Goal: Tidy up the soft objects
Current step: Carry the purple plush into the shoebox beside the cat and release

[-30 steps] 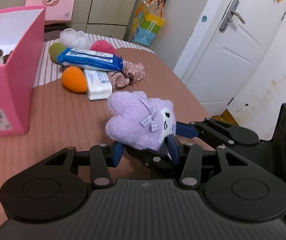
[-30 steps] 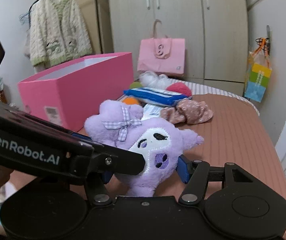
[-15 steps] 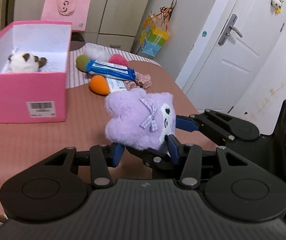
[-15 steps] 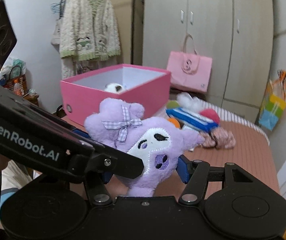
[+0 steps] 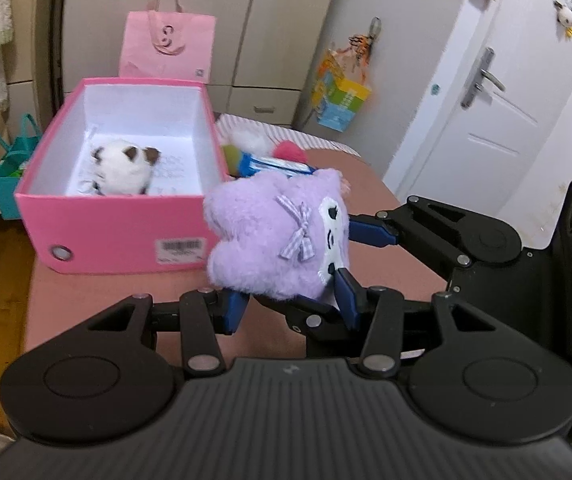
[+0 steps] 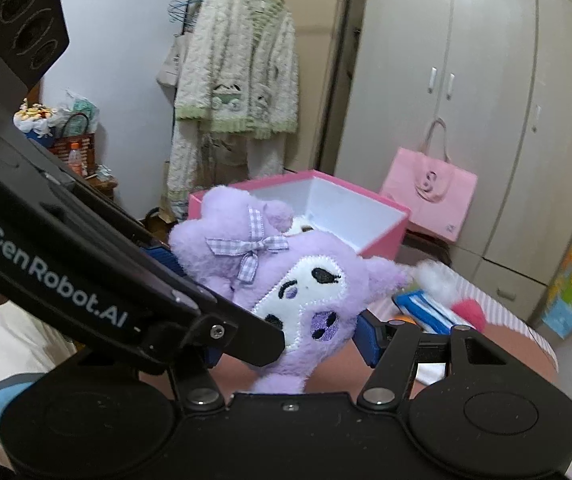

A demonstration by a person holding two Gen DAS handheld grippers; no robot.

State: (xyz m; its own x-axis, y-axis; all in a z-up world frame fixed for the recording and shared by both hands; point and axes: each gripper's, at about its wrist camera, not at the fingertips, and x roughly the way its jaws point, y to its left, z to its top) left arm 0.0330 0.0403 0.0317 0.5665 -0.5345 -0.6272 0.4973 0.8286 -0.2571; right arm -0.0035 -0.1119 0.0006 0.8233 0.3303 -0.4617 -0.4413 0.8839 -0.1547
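Note:
A purple plush toy with a checked bow and a white face is held in the air between both grippers. My left gripper is shut on the plush from below. My right gripper is shut on the same plush, and its blue fingers press the face side in the left wrist view. The open pink box stands just left of the plush, with a white and brown plush lying inside. The box also shows behind the plush in the right wrist view.
On the brown bed cover behind the plush lie a blue packet, a white fluffy item, a red pom and a green item. A pink bag leans on the wardrobe. A white door is at right.
Both grippers have lifted the purple plush higher and carried it left toward the pink box. The box interior and the white and brown plush now show from above.

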